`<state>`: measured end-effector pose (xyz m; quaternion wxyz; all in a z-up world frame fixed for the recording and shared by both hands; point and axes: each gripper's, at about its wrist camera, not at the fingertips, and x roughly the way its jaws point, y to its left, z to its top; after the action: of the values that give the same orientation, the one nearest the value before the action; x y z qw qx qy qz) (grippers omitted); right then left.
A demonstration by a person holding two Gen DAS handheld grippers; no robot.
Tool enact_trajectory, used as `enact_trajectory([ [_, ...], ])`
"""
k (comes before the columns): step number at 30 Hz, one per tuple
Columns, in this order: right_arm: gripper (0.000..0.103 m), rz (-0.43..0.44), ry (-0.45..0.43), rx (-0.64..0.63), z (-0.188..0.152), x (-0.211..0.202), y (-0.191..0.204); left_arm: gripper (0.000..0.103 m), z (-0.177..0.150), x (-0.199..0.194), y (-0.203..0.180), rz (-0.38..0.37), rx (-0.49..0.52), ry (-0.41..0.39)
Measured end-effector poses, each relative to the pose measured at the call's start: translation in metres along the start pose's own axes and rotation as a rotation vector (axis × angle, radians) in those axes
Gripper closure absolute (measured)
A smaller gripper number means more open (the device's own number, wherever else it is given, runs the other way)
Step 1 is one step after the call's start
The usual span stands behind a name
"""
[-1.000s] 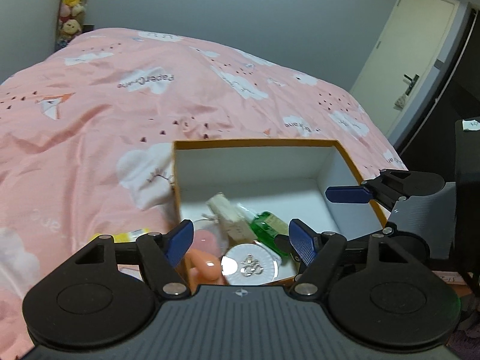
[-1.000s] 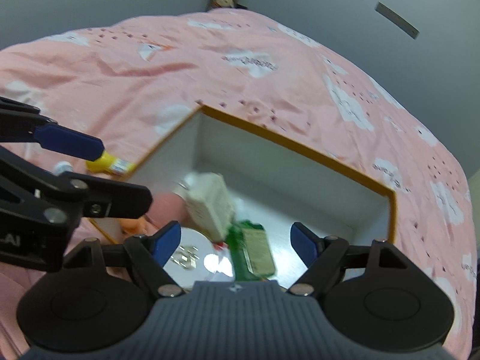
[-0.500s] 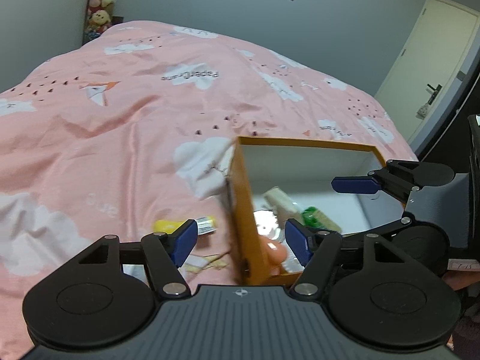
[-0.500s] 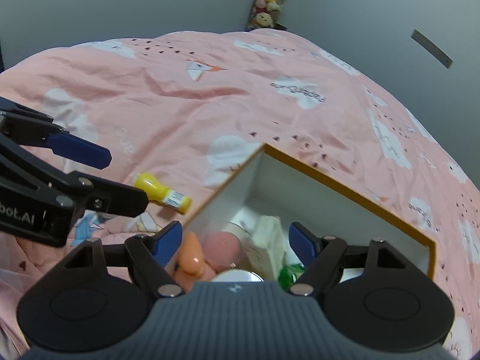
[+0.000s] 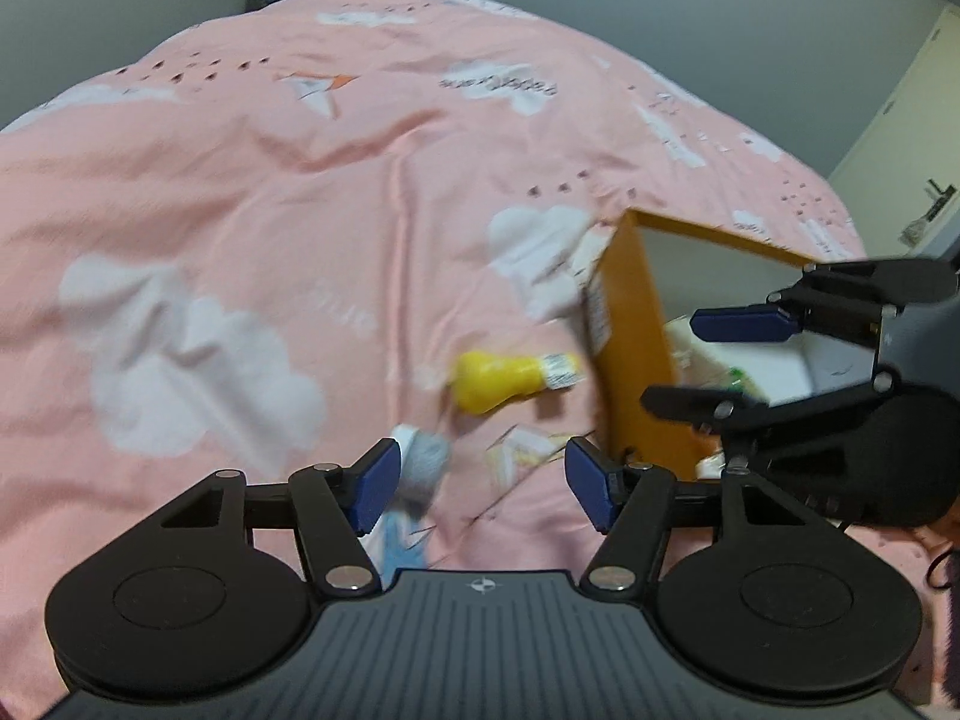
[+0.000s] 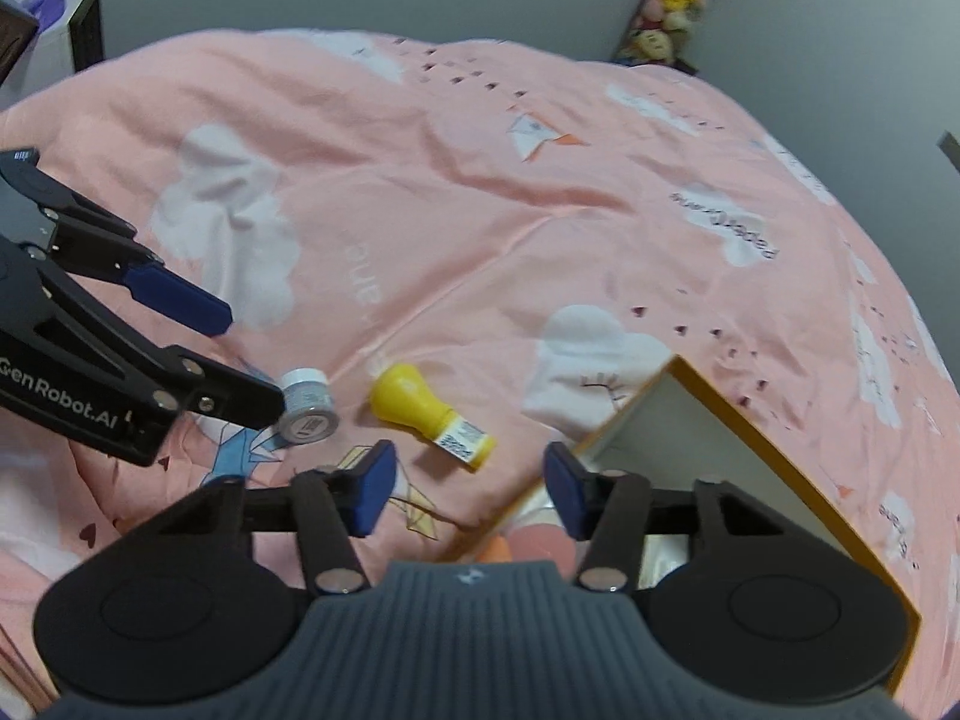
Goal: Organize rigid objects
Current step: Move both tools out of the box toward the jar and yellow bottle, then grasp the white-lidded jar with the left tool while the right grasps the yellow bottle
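Left wrist view has swung off the orange-walled cardboard box toward 2 loose items beside it, a yellow bulb-shaped plastic bottle and a small grey round jar, with both the left gripper and right gripper wide open and empty, so pickups remain.

Yellow bottle on its side beside orange box; small grey jar nearby

White lettering "GenRobot.AI" legible on the left hand-held gripper body in right wrist view; "PaperCrane" printed on a white cloud of the bedspread; yellow bottle label unreadable.
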<state>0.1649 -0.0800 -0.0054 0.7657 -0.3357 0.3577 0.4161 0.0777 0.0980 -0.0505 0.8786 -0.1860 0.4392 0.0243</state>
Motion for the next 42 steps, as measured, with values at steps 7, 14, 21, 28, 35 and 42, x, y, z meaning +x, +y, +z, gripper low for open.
enact_trajectory([
  [7, 0.060, 0.049, 0.077, -0.042, 0.007, 0.032, 0.002, 0.031, -0.016, 0.016, 0.015, 0.007, -0.030, 0.083],
  [14, 0.060, 0.086, 0.120, -0.124, 0.010, 0.053, 0.009, 0.031, -0.007, 0.042, 0.008, 0.084, 0.060, 0.080],
  [21, 0.059, 0.097, 0.150, -0.192, 0.019, 0.072, 0.010, 0.027, -0.002, 0.073, 0.009, 0.130, 0.096, 0.114],
  [28, 0.058, 0.099, 0.189, -0.255, 0.025, 0.092, 0.013, 0.028, -0.003, 0.092, 0.012, 0.100, 0.087, 0.117],
  [35, 0.058, 0.101, 0.202, -0.315, 0.033, 0.102, 0.018, 0.055, -0.005, 0.108, 0.018, 0.084, 0.063, 0.142],
  [42, 0.054, 0.110, 0.214, -0.336, 0.039, 0.114, 0.022, 0.063, -0.006, 0.105, 0.021, 0.086, 0.032, 0.118],
])
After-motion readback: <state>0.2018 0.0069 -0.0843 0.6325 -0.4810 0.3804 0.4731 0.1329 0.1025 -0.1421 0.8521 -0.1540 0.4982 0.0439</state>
